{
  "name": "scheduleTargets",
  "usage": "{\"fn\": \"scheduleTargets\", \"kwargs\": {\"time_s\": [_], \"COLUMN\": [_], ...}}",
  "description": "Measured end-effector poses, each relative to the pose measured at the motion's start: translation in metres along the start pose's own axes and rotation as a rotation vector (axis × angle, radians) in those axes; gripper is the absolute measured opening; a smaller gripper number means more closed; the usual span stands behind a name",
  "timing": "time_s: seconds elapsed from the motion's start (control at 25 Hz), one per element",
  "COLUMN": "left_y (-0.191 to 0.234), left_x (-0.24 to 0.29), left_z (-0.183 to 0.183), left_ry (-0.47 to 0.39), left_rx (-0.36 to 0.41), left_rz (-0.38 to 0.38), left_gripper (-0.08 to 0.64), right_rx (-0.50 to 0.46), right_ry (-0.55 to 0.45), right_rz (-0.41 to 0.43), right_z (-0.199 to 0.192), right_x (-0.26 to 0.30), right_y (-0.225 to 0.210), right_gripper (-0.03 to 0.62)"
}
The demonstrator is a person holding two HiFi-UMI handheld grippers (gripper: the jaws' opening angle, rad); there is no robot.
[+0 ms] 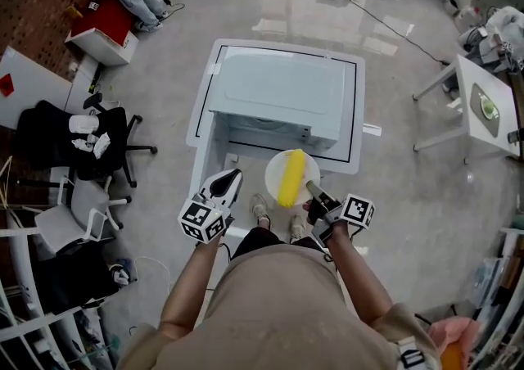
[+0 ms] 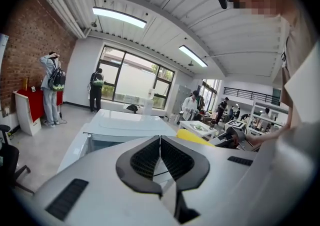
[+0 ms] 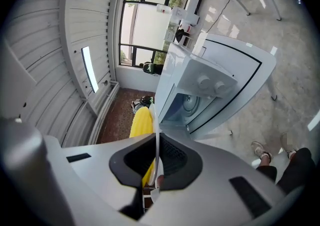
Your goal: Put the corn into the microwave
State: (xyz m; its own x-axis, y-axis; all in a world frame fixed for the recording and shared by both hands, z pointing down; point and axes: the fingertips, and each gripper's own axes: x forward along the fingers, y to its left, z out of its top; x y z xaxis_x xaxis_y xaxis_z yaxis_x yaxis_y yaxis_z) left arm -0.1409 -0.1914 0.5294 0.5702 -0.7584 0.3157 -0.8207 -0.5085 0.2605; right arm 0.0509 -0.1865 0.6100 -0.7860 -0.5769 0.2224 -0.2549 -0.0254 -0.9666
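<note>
Head view, long yellow corn (image 1: 291,178) lying across round white plate (image 1: 273,173)

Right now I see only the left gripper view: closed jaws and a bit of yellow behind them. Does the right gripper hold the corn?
Observer: Not directly. In the right gripper view the right gripper is shut on the rim of a white plate, and the corn lies on that plate.
Operator: Is the microwave open?
Observer: Yes. The right gripper view looks into its open front.
Operator: Is the plate inside?
Observer: No. In the head view it is in front of the opening, outside it.
</note>
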Motion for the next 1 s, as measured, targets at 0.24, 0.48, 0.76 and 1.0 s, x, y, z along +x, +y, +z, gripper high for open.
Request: {"fn": "scheduleTargets", "kwargs": {"time_s": [0.24, 0.48, 0.76, 1.0], "left_y": [0.037, 0.064, 0.089, 0.094], "left_x": [0.018, 0.034, 0.057, 0.067], "left_z": [-0.002, -0.014, -0.027, -0.037], "left_ry": [0.047, 0.087, 0.141, 0.181], "left_rx": [0.020, 0.044, 0.100, 0.110], "left_rz": [-0.059, -0.110, -0.105, -0.113], "left_gripper": [0.005, 0.005, 0.005, 0.005], "right_rx": [0.077, 0.072, 0.104, 0.105], "right_ry": [-0.067, -0.123, -0.189, -0.190], "right_rz": [-0.031, -0.059, -0.062, -0.088], "right_z": [-0.007, -0.014, -0.015, -0.012], "right_x": [0.045, 0.086, 0.119, 0.140], "right_y": [-0.017, -0.042, -0.073, -0.095], "right_gripper": [0.020, 0.020, 0.020, 0.020]}}
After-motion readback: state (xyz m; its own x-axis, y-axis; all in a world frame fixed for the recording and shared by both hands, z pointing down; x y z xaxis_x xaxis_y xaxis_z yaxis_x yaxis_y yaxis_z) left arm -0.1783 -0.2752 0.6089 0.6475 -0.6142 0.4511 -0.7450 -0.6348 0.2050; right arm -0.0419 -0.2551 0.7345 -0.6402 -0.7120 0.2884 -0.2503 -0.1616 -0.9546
